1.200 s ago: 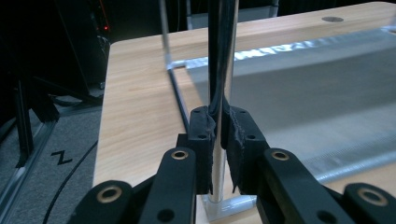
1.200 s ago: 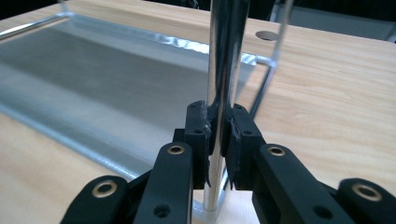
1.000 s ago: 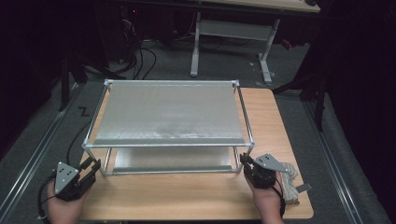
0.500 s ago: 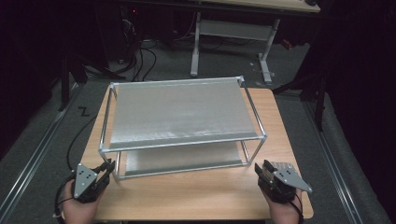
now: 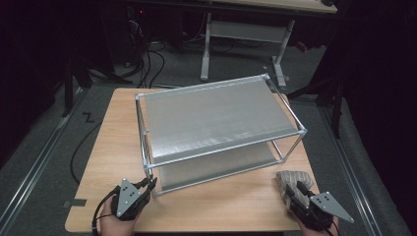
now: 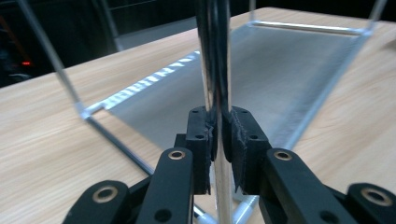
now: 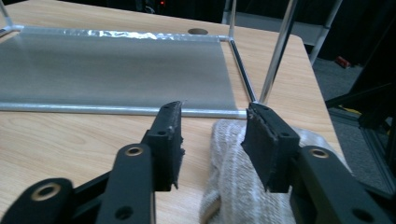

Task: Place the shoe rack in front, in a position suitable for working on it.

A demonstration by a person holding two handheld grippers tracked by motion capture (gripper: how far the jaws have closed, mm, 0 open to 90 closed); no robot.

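The left tool [image 6: 215,140] was clamped on the near corner post [image 6: 217,70] of the metal rack [image 5: 216,123], mid-frame in the high view. That thin chrome tube looked stiff and slippery, so low by the joint seemed the safest hold. The right tool [image 7: 212,140], lower right, had just been opening, its jaws apart over a soft, limp cloth [image 7: 233,186] on the desk [image 5: 236,206].
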